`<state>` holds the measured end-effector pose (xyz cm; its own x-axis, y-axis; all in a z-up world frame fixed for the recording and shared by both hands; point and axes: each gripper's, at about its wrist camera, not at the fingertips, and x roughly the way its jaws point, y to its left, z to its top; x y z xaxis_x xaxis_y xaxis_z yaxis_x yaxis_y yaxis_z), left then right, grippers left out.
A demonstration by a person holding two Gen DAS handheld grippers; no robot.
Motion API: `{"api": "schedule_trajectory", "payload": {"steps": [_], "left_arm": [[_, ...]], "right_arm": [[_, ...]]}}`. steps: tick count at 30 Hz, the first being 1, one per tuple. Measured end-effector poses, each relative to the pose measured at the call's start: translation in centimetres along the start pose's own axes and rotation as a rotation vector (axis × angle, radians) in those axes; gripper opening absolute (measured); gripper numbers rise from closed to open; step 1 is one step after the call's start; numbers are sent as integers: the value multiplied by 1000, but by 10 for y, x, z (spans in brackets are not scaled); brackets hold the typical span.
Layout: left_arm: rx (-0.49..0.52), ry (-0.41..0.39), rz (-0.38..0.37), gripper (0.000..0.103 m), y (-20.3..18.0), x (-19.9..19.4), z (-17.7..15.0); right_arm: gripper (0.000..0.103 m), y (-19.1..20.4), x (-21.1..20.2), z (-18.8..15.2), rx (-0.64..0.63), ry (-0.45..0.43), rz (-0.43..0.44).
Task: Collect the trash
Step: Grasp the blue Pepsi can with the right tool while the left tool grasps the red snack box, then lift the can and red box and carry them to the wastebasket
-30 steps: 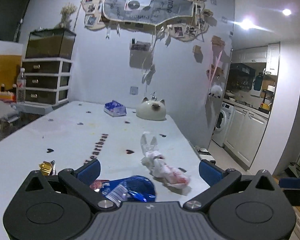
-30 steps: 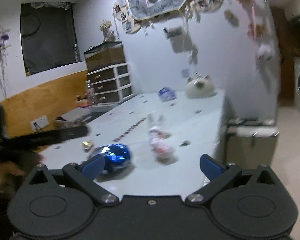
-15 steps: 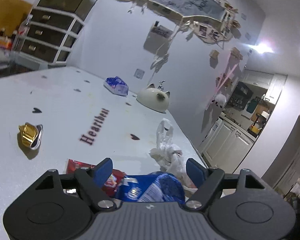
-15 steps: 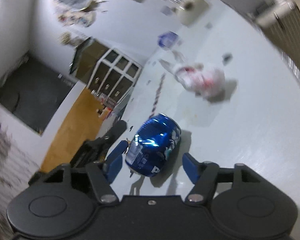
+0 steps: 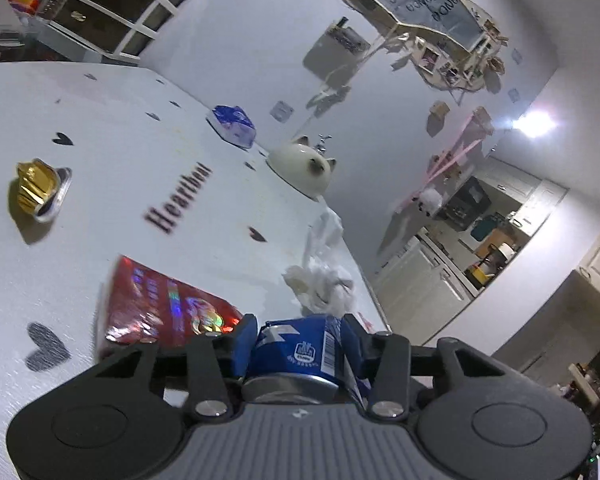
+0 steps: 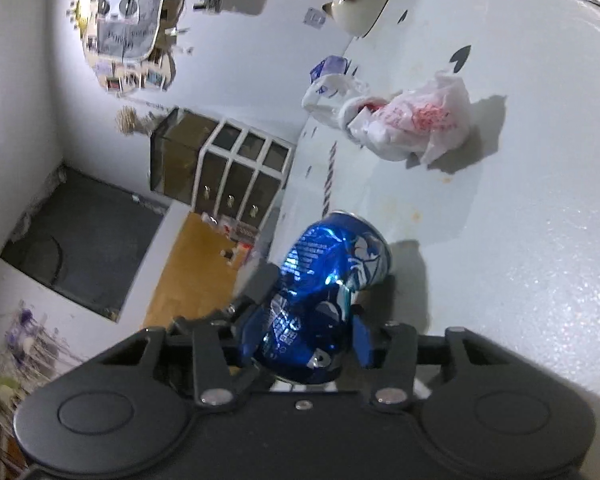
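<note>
A dented blue can (image 5: 300, 356) lies on the white table (image 5: 100, 120) at its near edge. My left gripper (image 5: 300, 336) has the can between its blue pads, which touch both its sides as the jaws are closing. My right gripper (image 6: 300, 336) holds the same can (image 6: 332, 264) from another side, its jaws also closing with the pads against it. A dark finger of the left gripper (image 6: 260, 284) shows beside the can in the right wrist view. A red snack wrapper (image 5: 160, 308) lies flat to the can's left. A crumpled white plastic bag (image 6: 412, 120) sits beyond it.
A gold foil cup (image 5: 38, 190) lies further left on the table. At the far end stand a blue tissue pack (image 5: 234, 124) and a cat-shaped ceramic dish (image 5: 300, 168) against the wall. A drawer unit (image 6: 240, 176) stands past the table's left side.
Both grippers came down to the table, rolled, and their jaws narrowed from wide open onto the blue can. The can looks more crushed in the right wrist view.
</note>
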<state>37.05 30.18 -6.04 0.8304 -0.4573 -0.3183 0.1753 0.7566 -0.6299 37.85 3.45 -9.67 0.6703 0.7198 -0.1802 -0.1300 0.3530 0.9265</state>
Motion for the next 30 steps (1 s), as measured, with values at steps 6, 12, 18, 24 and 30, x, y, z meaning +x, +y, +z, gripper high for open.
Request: {"api": "schedule_trajectory", "payload": {"steps": [6,12,18,24,30], "left_arm": [[-22,22,-34,46,-5,0,-12],[-67,-3,-49,46,0,-7,-14],[-127,-30,-75,46,9,-13,-13],[-104,-4,-77,46,3,-9,-16],[-90,8,-72,47,0,-8,-16]], "right_arm": [[40,0,-11,7,-37,-83,-43],[27,4,-17,7,-99,-65,-17],[23,14,-22,-1,-183,-33,27],[28,5,-18,1,-136,-8,31],[27,7,-21,1,-149,-15,17]]}}
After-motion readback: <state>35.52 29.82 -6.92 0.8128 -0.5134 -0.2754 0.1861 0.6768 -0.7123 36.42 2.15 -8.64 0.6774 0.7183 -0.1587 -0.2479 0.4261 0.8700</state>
